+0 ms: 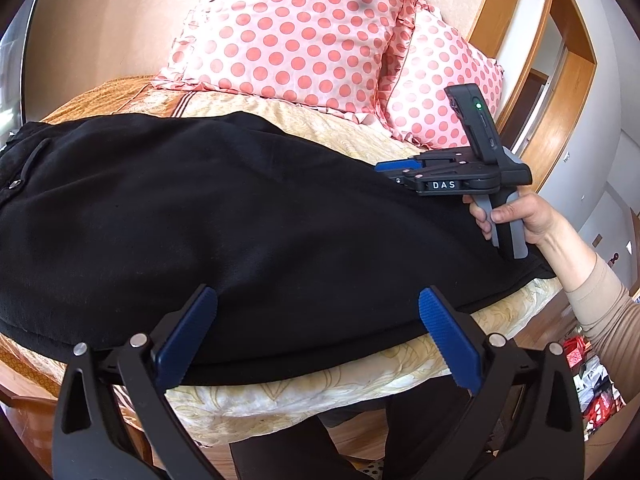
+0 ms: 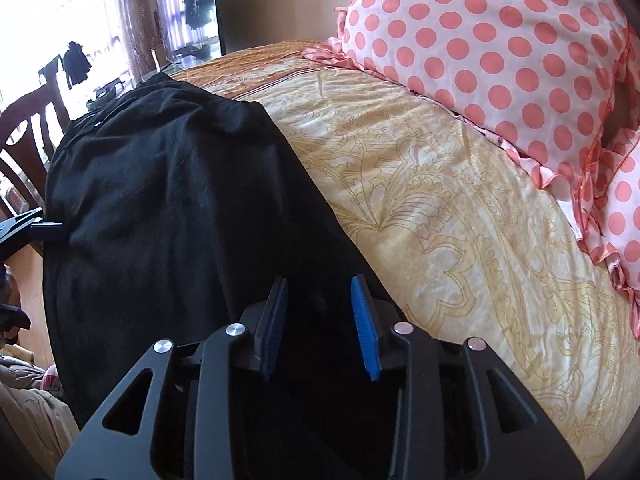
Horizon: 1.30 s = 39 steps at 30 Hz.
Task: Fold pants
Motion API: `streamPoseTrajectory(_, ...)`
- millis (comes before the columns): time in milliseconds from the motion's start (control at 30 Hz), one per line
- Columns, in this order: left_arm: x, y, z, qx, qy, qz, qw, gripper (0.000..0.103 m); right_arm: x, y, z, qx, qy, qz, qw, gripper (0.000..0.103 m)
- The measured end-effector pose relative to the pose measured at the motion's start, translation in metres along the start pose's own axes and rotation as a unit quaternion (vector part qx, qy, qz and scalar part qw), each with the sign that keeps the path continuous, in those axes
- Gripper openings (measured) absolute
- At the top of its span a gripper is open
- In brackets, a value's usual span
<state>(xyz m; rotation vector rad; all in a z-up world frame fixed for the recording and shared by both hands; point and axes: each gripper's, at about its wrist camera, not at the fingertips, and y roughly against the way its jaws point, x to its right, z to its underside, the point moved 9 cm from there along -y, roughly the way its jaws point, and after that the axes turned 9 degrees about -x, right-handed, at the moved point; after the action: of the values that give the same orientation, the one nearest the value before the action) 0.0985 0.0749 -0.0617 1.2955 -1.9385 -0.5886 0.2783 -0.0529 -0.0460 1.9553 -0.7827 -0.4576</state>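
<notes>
Pants (image 1: pixel 224 216) cross bedspread (image 1: pixel 320 384) near polka-dot pillows (image 1: pixel 296 36).

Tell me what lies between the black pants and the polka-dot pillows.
Only bare yellow bedspread separates the pants from the pillows, clearest in the right wrist view.

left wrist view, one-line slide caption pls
Open left hand-held gripper at the near edge of black fabric pants spread on the yellow patterned bedspread.
</notes>
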Motion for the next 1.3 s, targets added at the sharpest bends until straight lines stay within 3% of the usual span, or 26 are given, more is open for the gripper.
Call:
streamPoseTrajectory(67,0.000,0.000,0.000,0.000,0.000,0.000,1.0000,0.101,-0.004,-0.003,-0.003,-0.002,0.003,-0.029,1.000,0.035)
streamPoseTrajectory(267,0.001,-0.001,0.000,-0.001,-0.003,-0.001,1.0000,0.101,-0.013,0.002,0.004,0.003,0.015,-0.063,0.998,0.035)
streamPoseTrajectory(433,0.000,-0.001,-0.001,-0.001,-0.006,-0.005,1.0000,0.101,-0.021,0.003,0.007,0.012,0.041,-0.041,0.998,0.031)
streamPoseTrajectory(567,0.000,-0.001,-0.002,0.000,-0.005,-0.006,1.0000,0.101,-0.026,0.004,0.005,0.017,0.058,-0.019,0.998,0.006)
streamPoseTrajectory(733,-0.001,-0.002,-0.004,-0.001,-0.002,-0.005,1.0000,0.101,-0.007,0.001,-0.015,0.032,0.054,0.057,0.996,0.003)
streamPoseTrajectory(833,-0.001,-0.002,-0.003,-0.001,-0.004,-0.005,1.0000,0.101,0.012,0.004,-0.026,0.042,0.032,0.075,0.996,0.003)
streamPoseTrajectory(900,-0.001,-0.002,-0.003,-0.001,-0.006,-0.006,1.0000,0.101,0.017,-0.006,-0.026,0.024,0.026,0.077,0.996,0.003)
streamPoseTrajectory(933,-0.001,-0.002,-0.003,-0.001,-0.006,-0.006,1.0000,0.101,0.018,-0.013,-0.024,0.011,0.025,0.075,0.997,0.004)
streamPoseTrajectory(1033,-0.001,-0.002,-0.002,-0.001,-0.006,-0.006,1.0000,0.101,0.027,-0.008,-0.022,0.011,-0.002,0.078,0.997,0.021)
streamPoseTrajectory(1167,0.000,-0.002,-0.002,-0.003,-0.007,-0.005,1.0000,0.101,0.058,0.037,-0.011,0.058,-0.067,0.089,0.992,0.046)
streamPoseTrajectory(1300,-0.002,0.004,-0.006,-0.006,0.003,0.003,1.0000,0.101,0.085,0.081,0.019,0.095,-0.142,0.074,0.983,0.046)
